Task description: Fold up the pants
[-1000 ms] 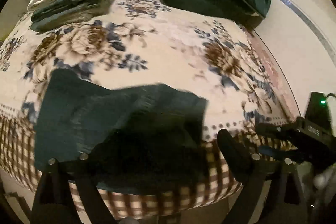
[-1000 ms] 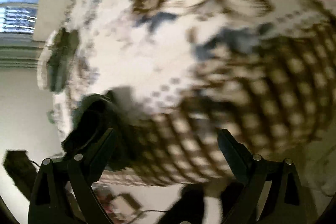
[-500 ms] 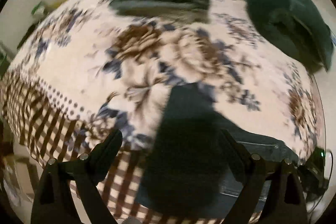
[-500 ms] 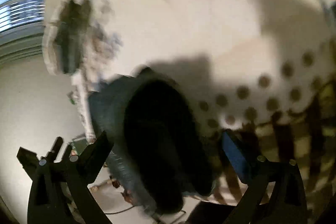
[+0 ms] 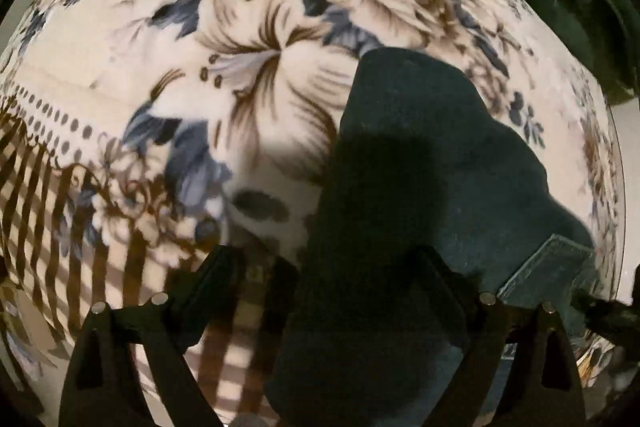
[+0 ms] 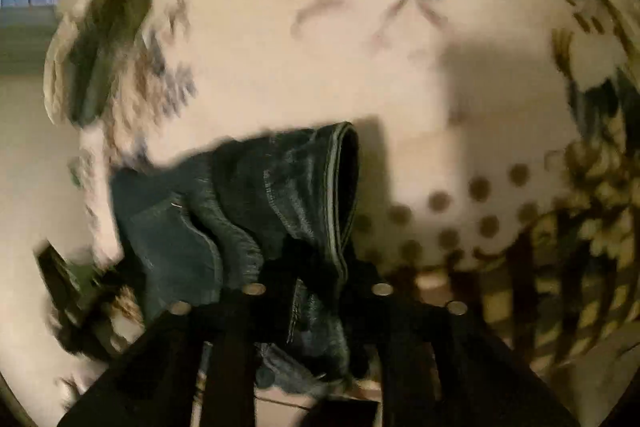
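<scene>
- Pants [image 5: 432,163]: dark denim, lying on the floral blanket [image 5: 160,75] near its checked edge.
- Left claw [image 5: 324,279]: spread wide above one end of the pants, gripping nothing.
- Right claw [image 6: 316,291]: closing around bunched denim [image 6: 280,195]; firm contact apparently made, view blurred.

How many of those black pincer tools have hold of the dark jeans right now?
1. The right gripper is closing on a bunched fold of the jeans at the blanket's edge. The left gripper hangs wide open over the jeans, gripping nothing.
</scene>
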Motion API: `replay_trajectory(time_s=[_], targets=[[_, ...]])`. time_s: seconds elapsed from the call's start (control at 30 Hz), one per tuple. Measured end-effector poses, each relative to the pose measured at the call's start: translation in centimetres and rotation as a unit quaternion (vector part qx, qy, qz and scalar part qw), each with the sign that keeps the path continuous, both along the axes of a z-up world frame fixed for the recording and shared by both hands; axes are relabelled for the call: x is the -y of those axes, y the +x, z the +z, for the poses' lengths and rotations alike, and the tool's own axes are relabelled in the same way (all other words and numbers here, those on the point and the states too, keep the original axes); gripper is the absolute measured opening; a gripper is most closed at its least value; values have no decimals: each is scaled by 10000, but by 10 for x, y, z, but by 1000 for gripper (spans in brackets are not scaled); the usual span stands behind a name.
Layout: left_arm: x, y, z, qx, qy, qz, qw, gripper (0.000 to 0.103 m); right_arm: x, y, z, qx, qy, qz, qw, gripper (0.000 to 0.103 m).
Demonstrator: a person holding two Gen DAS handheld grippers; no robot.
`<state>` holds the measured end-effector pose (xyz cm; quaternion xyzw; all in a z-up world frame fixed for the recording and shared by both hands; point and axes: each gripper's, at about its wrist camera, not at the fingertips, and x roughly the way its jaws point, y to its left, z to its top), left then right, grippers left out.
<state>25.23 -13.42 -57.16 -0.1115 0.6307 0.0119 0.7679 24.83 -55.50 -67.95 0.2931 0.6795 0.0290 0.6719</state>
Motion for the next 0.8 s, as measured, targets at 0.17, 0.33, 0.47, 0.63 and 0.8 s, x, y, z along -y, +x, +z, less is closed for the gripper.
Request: replay_trajectory(time_s=[0.17, 0.33, 0.47, 0.63, 0.8], targets=[[-3, -21, 21, 93, -125, -61, 9999, 92, 17, -37, 32, 36, 543, -995, 9936, 66], [0, -40, 9, -66, -72, -179, 9998, 92, 10, -81, 10, -454, 1321, -1764, 9744, 77], [0, -46, -5, -187, -145, -181, 9996, 99, -13, -90, -13, -603, 778, -1961, 9756, 21], [10, -48, -4, -176, -95, -285, 9994, 99, -19, -86, -32, -671, 359, -1953, 9778, 19], [11, -44, -3, -161, -177, -156, 9996, 99, -23, -75, -14, -709, 405, -1694, 9822, 28]])
